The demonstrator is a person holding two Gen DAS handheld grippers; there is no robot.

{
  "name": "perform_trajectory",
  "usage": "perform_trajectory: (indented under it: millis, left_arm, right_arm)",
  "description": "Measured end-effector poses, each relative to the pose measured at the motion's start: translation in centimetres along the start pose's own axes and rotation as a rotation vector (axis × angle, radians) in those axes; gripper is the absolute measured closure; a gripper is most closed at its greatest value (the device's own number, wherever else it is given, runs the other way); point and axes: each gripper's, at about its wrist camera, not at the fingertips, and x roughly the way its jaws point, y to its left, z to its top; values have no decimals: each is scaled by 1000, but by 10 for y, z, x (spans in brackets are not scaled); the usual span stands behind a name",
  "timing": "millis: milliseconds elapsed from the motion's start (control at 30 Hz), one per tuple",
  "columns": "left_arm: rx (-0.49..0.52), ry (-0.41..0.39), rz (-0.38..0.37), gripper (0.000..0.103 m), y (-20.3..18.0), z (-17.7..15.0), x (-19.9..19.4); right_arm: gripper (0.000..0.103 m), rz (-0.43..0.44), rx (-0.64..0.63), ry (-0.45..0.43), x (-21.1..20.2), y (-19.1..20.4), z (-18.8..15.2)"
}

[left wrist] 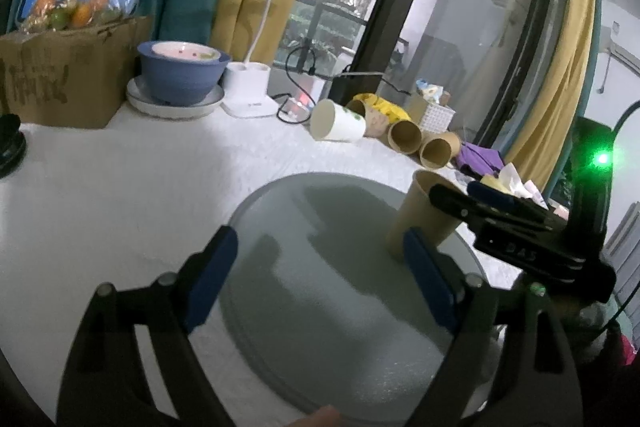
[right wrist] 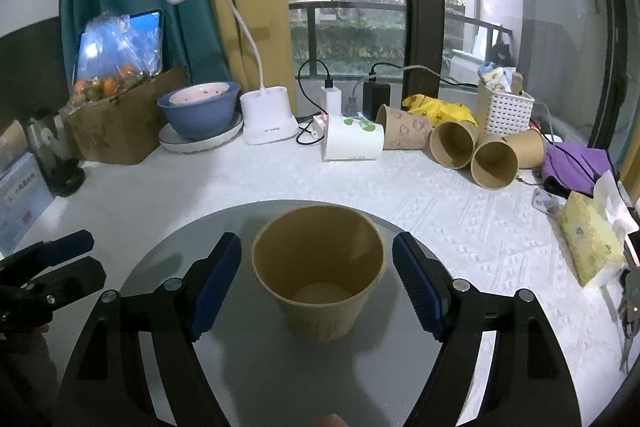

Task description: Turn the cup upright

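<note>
The right gripper [right wrist: 316,283] is spread wide, with the cup [right wrist: 320,273] centred between its blue fingers [right wrist: 216,287] and clear gaps on both sides; neither finger touches the wall. The cup stands on the grey disc [right wrist: 160,267], mouth up and base down, so its long axis is vertical, leaning slightly in the fisheye view. By this reading the flip looks done, and the open fingers fit a release.

The left gripper [left wrist: 320,279] is also wide and holds nothing. In its view the cup [left wrist: 424,215] lies to the right, behind the right-hand finger [left wrist: 430,283], not between the two. The right gripper is therefore the nearer one.

Further out, on the table [right wrist: 460,211], five spare cups [right wrist: 494,163] lie on their sides at the far edge, next to a lamp [right wrist: 268,119], a blue bowl [right wrist: 200,113] and a basket [right wrist: 504,111].

Writing: faint marks on the cup's near wall and print on the tissue pack [right wrist: 592,243] and cardboard box [right wrist: 116,131] are too blurred to read. Embossed letters on the right gripper's body, seen from the left, cannot be read with certainty.
</note>
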Motion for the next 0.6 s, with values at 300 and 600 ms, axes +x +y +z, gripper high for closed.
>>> perform_trajectory:
  millis: [300,600]
  left_arm:
    - [54,-58,27,8,-14,5,-20]
    - [136,-134,72,8,-36,14,-40]
  right_arm:
    - [22,9,13,-29,-32,-1,5]
    - [22,-2,-3,-100,-76,0,11]
